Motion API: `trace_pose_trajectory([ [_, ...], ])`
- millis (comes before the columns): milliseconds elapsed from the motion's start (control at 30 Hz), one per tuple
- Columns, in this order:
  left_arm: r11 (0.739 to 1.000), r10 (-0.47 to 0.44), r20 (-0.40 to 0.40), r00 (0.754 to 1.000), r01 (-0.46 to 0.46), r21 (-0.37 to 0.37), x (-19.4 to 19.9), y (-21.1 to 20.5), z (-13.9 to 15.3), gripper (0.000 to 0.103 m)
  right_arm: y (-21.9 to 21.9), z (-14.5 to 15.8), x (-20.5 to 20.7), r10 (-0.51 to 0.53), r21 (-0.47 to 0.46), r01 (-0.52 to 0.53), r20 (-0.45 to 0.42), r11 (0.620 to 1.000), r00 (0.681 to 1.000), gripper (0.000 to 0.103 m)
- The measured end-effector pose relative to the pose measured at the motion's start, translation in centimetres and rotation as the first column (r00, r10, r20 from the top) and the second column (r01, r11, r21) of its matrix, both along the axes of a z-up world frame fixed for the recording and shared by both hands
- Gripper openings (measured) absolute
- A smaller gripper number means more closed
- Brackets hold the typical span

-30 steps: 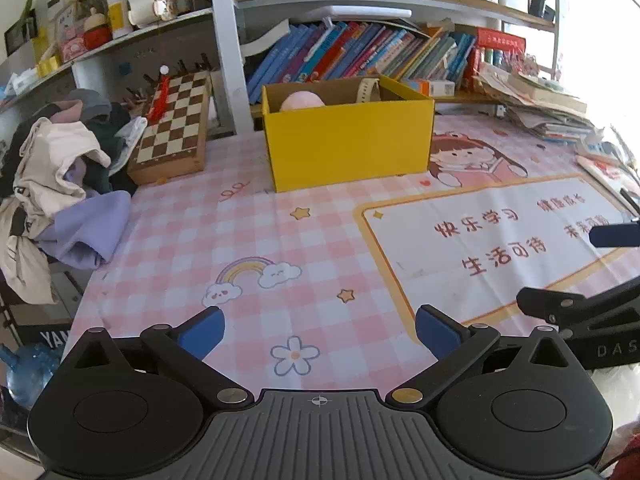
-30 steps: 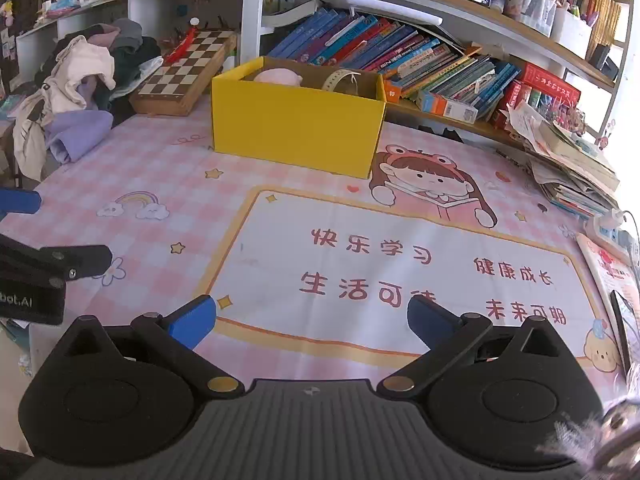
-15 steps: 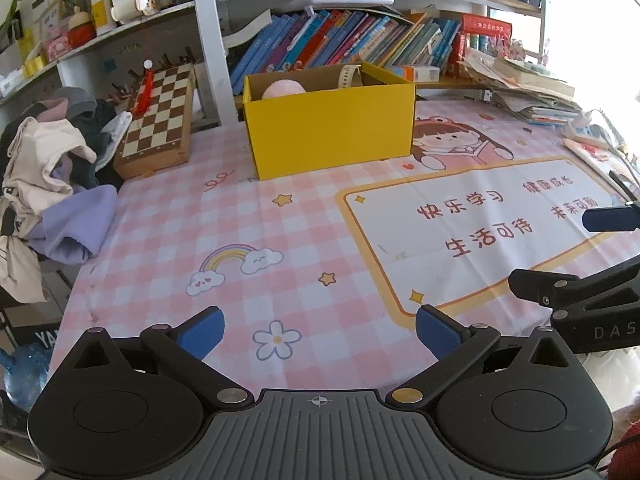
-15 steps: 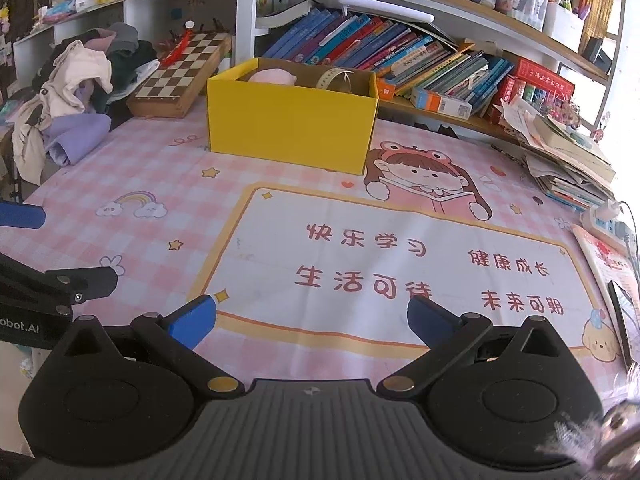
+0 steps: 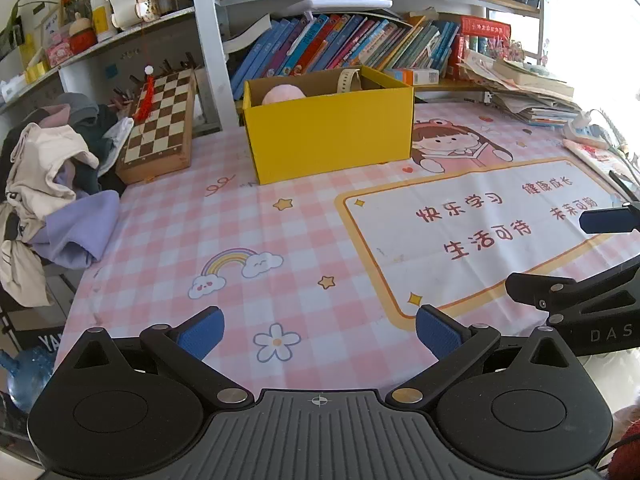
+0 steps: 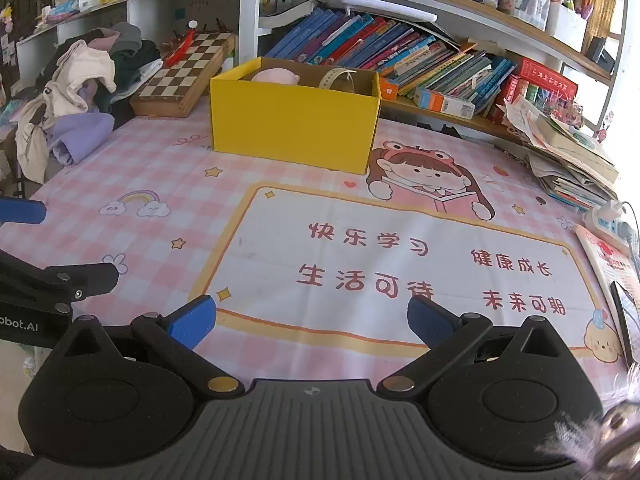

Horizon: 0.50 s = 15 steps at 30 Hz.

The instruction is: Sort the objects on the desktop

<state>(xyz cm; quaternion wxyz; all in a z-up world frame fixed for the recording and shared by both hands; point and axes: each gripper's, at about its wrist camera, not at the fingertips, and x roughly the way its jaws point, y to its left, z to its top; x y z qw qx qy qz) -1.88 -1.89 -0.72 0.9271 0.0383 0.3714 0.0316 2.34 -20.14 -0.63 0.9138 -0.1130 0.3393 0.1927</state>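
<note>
My left gripper [image 5: 318, 330] hangs above the near edge of the worktop [image 5: 168, 240], its blue-padded fingers [image 5: 200, 332] spread wide with nothing between them. My right gripper [image 6: 312, 322] hangs just beside it on the right, fingers [image 6: 430, 320] likewise spread and empty, over the white panel of the pink checked mat [image 6: 400, 248].

The yellow box [image 5: 330, 136] stands at the far side of the worktop, left of the cartoon girl printed on the mat. Inside it I see a pink round object [image 5: 282, 94] at the left and a pale strap-like loop [image 5: 350, 80] at the right, both showing above the rim. What they are exactly I cannot tell.

Left of the box a folded chessboard [image 5: 160, 124] leans tilted against the shelf, and further left lies a heap of clothes [image 5: 60, 184]. Behind the box a row of books [image 5: 344, 46] slants on the shelf. At the far right, stacked papers [image 6: 568, 160] and a power strip [image 6: 610, 224] sit at the worktop's edge.
</note>
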Motion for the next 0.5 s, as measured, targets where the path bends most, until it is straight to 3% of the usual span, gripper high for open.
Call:
trace_pose_trajectory([
  [500, 1.0, 0.003, 0.005, 1.0, -0.003, -0.009, -0.52, 0.47, 0.03, 0.103, 1.04, -0.27, -0.55, 0.011, -0.011, -0.011, -0.005, 1.0, 1.0, 0.103],
])
